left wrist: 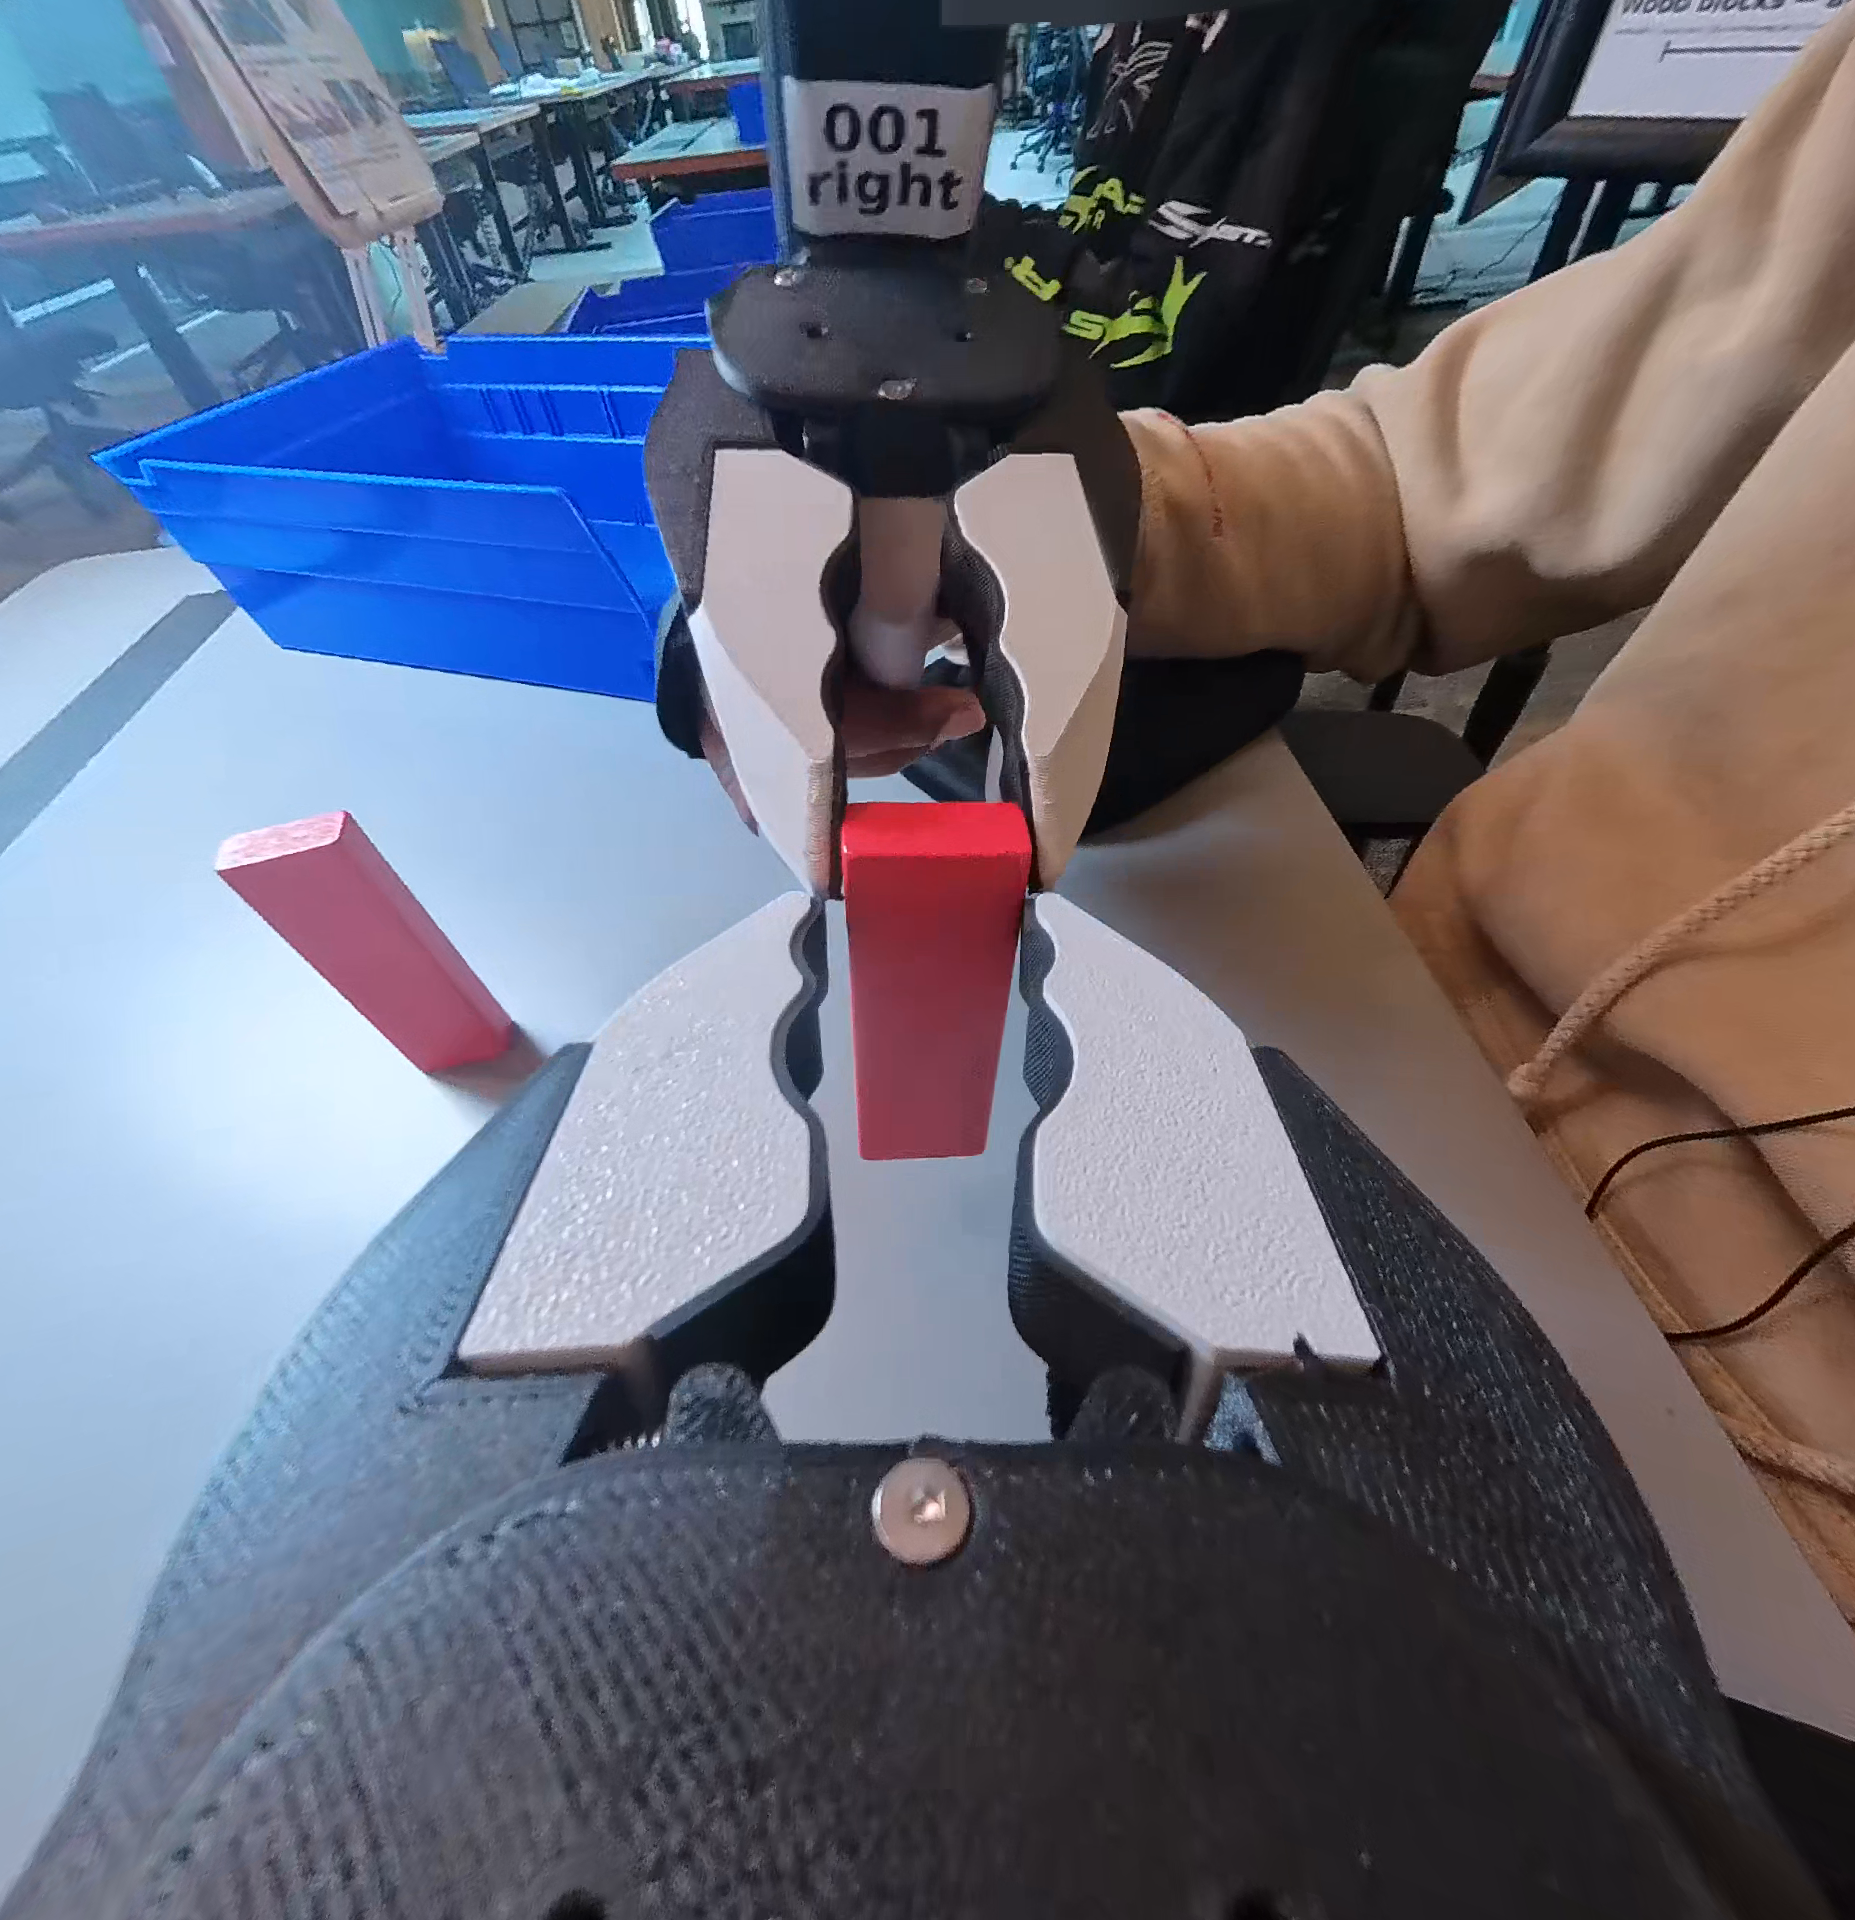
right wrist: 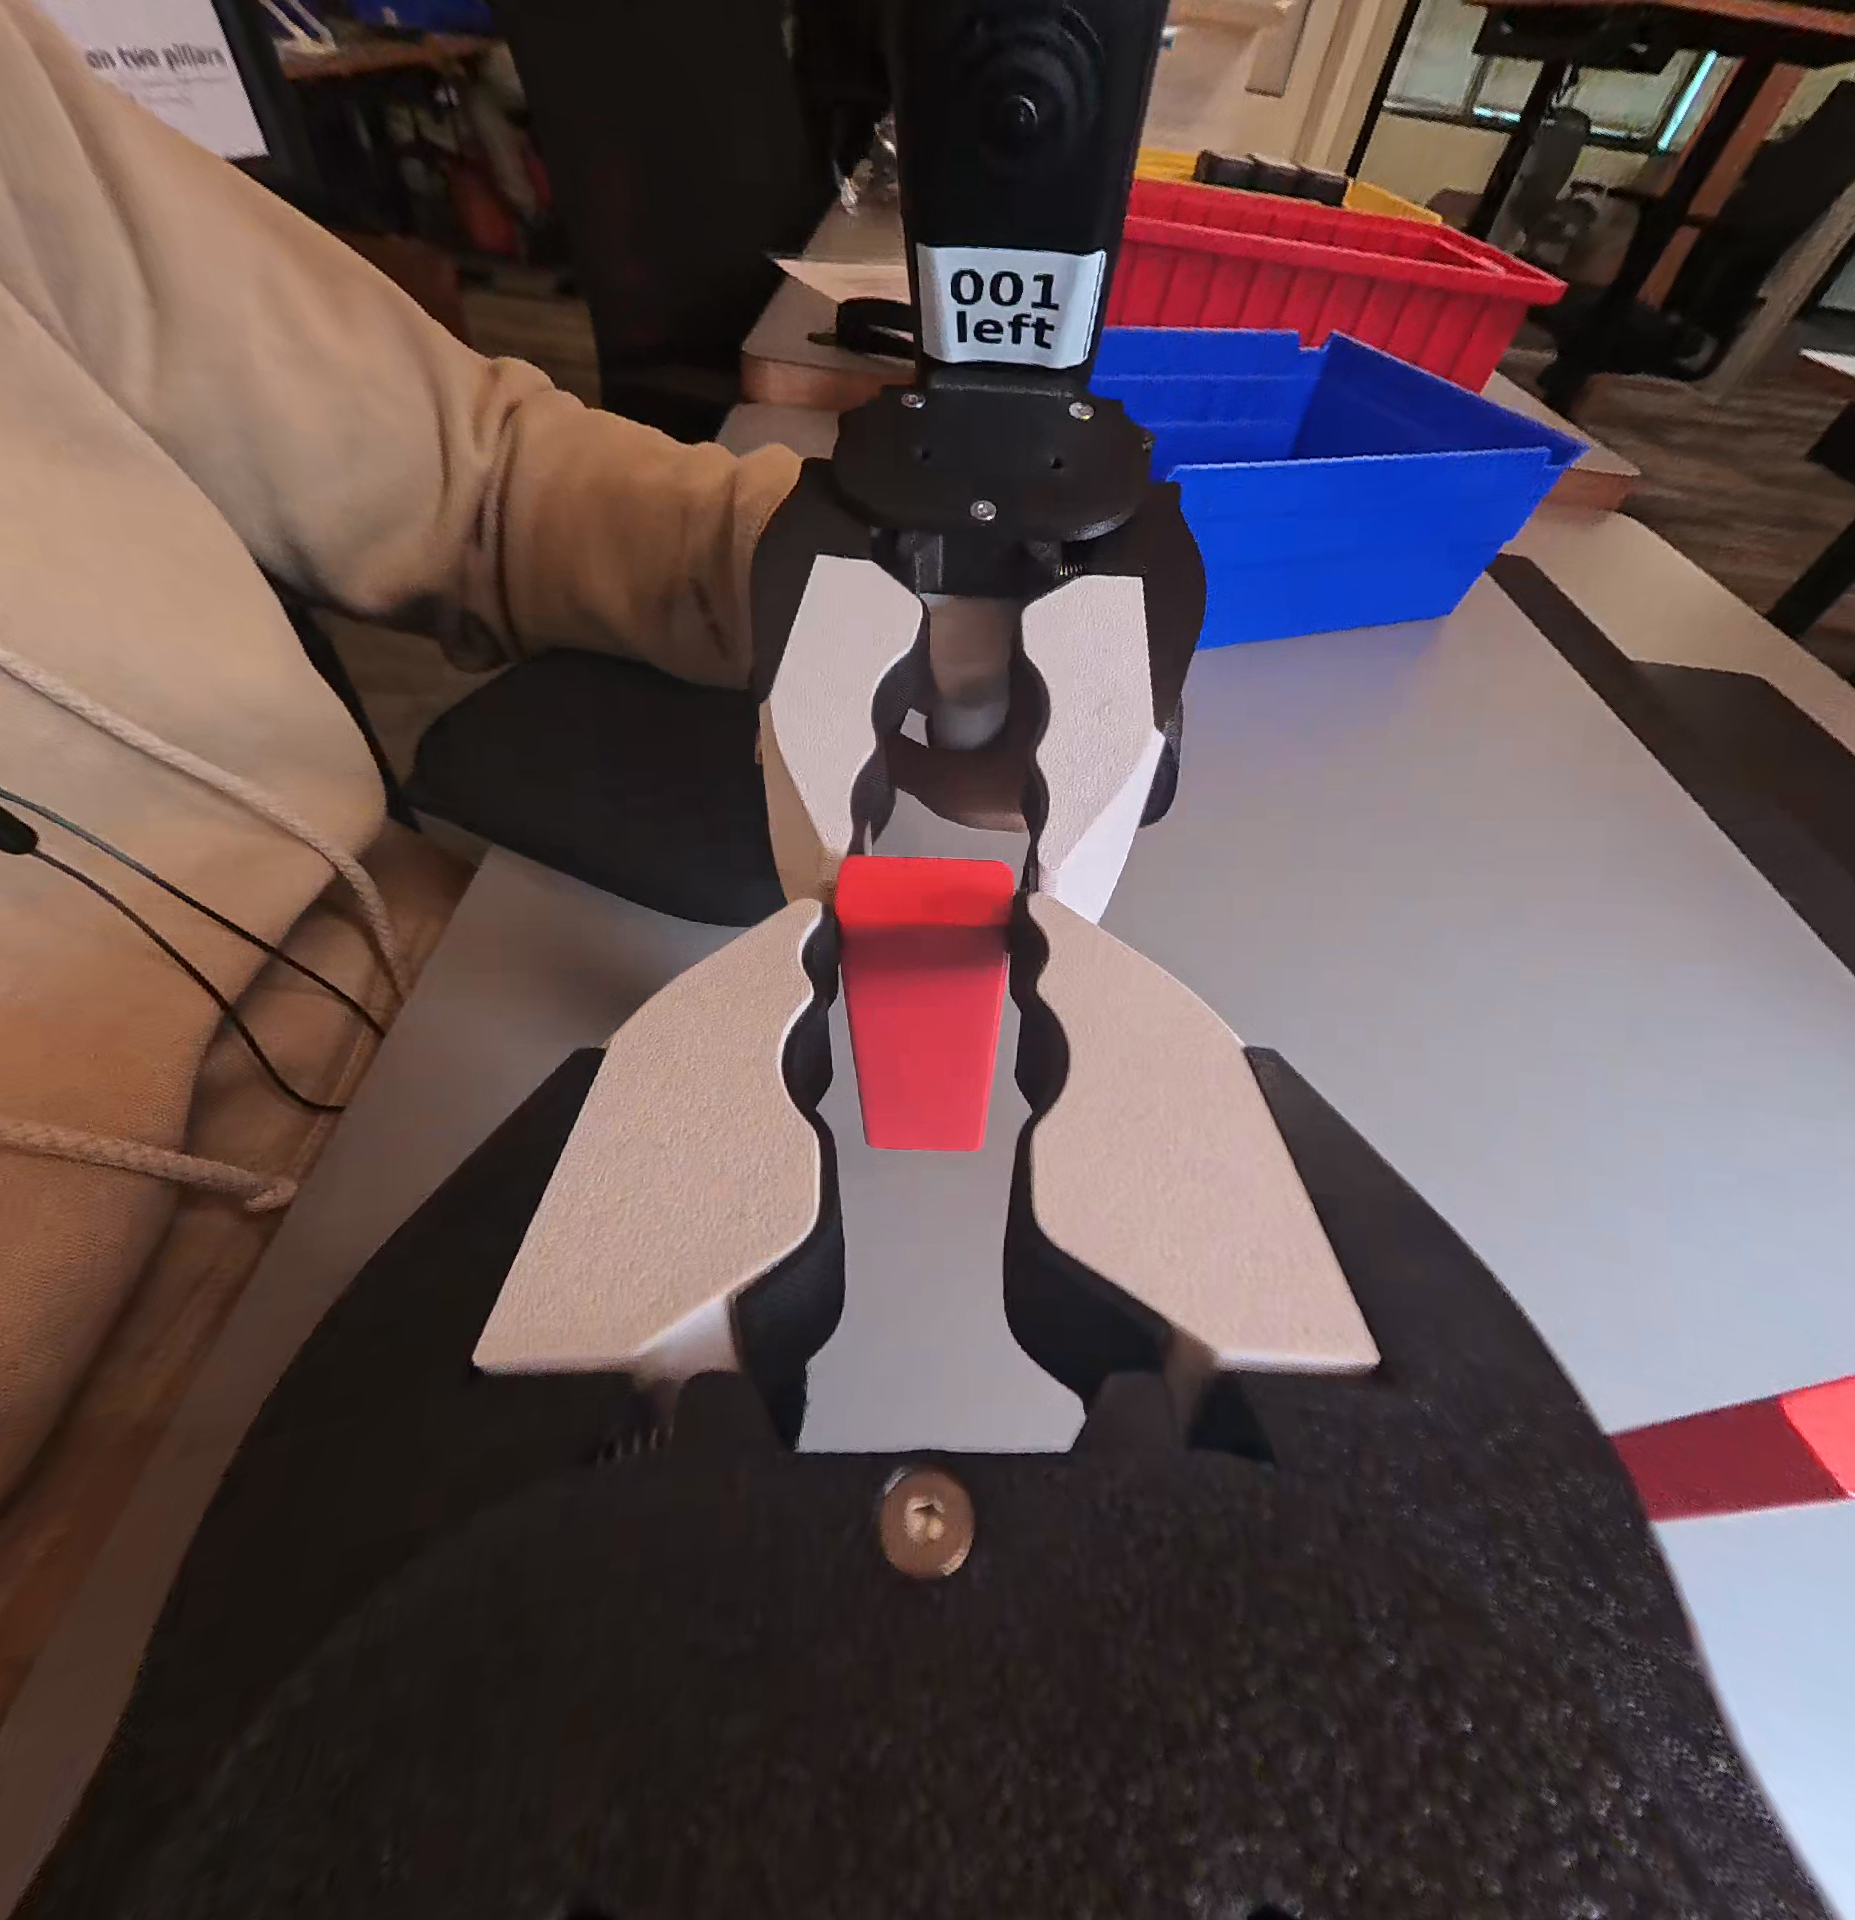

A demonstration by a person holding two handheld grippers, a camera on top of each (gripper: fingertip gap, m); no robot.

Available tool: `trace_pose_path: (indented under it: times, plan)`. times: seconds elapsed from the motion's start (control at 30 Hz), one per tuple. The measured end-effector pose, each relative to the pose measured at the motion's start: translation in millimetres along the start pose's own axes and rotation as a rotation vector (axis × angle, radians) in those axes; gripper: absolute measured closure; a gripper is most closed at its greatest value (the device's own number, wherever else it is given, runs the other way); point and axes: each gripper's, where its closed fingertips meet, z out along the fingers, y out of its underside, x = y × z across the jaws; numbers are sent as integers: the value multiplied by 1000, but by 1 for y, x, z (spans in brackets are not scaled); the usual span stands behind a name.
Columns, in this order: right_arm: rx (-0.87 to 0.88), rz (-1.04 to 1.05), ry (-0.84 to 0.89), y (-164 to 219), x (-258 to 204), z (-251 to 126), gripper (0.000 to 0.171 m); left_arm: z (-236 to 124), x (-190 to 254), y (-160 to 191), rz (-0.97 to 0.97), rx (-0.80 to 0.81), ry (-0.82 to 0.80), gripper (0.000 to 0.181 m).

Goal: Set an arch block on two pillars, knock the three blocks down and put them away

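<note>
- A red pillar block (left wrist: 933, 987) stands upright on the pale tabletop (left wrist: 331, 1247), directly between the two grippers, which face each other across it.
- The left gripper (left wrist: 928, 904) comes at this block from the near side of its own view. Its two white fingers flank the block's upper part, pinched against its sides as far as the left wrist view shows.
- The right gripper (left wrist: 933, 847) meets the same block from the far side. Its fingertips press on the block's top corners, so it too seems clamped on the block.
- In the right wrist view the same block (right wrist: 925, 1008) sits between the right gripper's (right wrist: 923, 914) white fingers, with the left gripper (right wrist: 928, 873) just behind it, tips at the block's top edge.
- A second red pillar block (left wrist: 367, 940) stands on the table well apart from the held block, to its left in the left wrist view; it looks tilted there. In the right wrist view only part of it (right wrist: 1764, 1444) shows at the right edge.
- No arch block can be made out in either view.
- A blue bin (left wrist: 403, 520) rests on the table beyond the second pillar, farther from the held block. A red bin (right wrist: 1318, 270) stands behind the blue bin (right wrist: 1349, 499) in the right wrist view.
- A person's beige sleeve (left wrist: 1474, 436) reaches toward the held block behind the right gripper, and the other sleeve (right wrist: 383, 468) behind the left gripper.
</note>
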Motion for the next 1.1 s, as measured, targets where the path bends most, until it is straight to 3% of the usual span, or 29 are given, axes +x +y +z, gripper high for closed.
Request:
trace_pose_path:
  times: [0.17,0.37,0.53,0.67,0.87,1.1]
  plan:
    - [10,39,-1,2,3,0,139,1,-1,4,-10,-19,-6,149]
    - [105,56,73,-16,19,-15,136,-6,-16,-8,-27,67,-78,150]
    - [252,50,400,-33,77,-66,137,-22,-53,-7,-62,97,-194,150]
    - [229,124,564,-6,117,-101,138,-28,-93,9,-93,48,-232,150]
    - [147,205,646,31,138,-110,137,-33,-143,32,-128,5,-240,150]
    - [101,197,660,38,139,-102,138,-33,-145,44,-144,-7,-264,150]
